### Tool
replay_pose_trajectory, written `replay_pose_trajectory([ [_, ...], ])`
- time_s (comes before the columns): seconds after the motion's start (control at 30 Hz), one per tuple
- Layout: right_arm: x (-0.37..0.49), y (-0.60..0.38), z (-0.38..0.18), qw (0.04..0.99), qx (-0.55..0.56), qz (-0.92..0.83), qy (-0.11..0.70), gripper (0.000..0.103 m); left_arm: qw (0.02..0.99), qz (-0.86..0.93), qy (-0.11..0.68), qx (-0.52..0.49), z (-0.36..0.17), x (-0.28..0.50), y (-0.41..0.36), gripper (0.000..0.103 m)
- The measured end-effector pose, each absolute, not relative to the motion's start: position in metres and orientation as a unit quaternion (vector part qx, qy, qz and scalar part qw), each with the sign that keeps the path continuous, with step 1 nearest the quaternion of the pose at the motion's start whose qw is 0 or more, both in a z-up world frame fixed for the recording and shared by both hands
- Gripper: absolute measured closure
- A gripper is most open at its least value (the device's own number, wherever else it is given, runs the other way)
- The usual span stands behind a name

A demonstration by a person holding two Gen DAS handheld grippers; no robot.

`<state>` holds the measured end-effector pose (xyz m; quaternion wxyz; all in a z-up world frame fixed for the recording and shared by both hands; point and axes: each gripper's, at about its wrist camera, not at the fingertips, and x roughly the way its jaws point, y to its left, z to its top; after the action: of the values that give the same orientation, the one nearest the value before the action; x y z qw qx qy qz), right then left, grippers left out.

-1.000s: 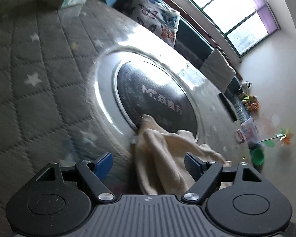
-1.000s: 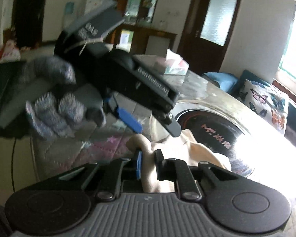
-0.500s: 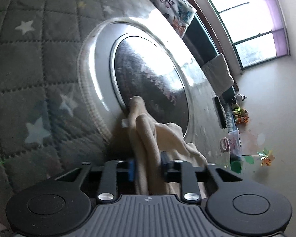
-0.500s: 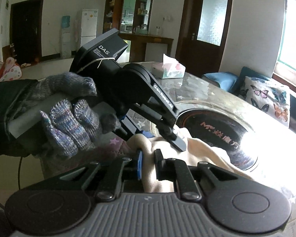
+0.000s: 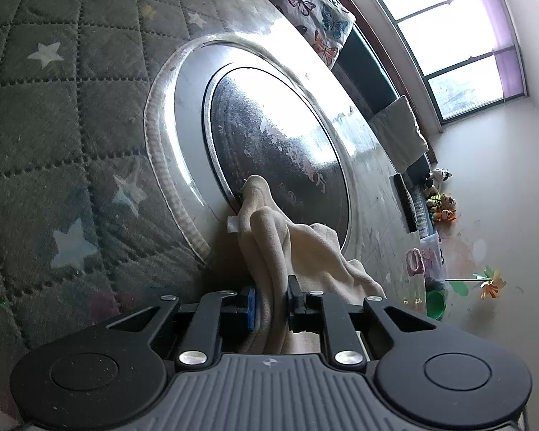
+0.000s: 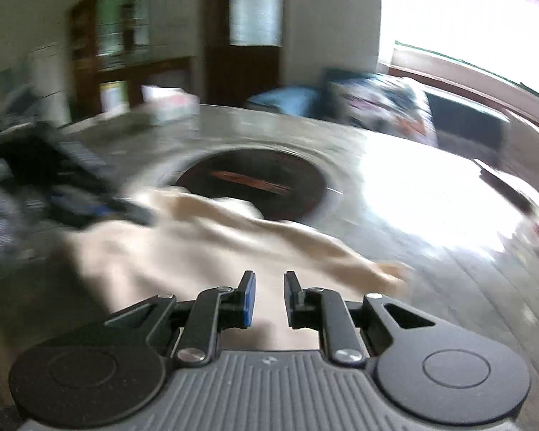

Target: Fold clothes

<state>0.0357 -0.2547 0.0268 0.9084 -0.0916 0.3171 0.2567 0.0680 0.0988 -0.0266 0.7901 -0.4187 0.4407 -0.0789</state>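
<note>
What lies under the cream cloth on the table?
The cream cloth lies over the edge of the dark round plate and its silver ring. The left gripper pinches the cloth; whatever sits beneath its folds is hidden.

Garment on table, overlapping round inset.

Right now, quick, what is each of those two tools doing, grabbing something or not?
Left tool: closed on a fold of the cream cloth.
Right tool: jaws just opened slightly; cloth lies between them, but the blurred picture hides any grip.
</note>
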Motion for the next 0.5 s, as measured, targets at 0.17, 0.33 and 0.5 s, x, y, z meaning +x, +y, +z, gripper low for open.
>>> replay_pose_trajectory([
  [0.17, 0.067, -0.292, 0.01, 0.923, -0.036, 0.185, 0.337, 0.087, 0.793, -0.078, 0.441, -0.413, -0.027, 0.07, 0.096, 0.085],
  [0.33, 0.079, -0.309, -0.001, 0.927, -0.005, 0.158, 0.341, 0.072, 0.796, -0.076, 0.442, -0.407, -0.026, 0.071, 0.094, 0.085],
  [0.5, 0.084, -0.316, -0.005, 0.925, 0.032, 0.152, 0.346, 0.067, 0.804, -0.074, 0.441, -0.392, -0.023, 0.071, 0.091, 0.085],
])
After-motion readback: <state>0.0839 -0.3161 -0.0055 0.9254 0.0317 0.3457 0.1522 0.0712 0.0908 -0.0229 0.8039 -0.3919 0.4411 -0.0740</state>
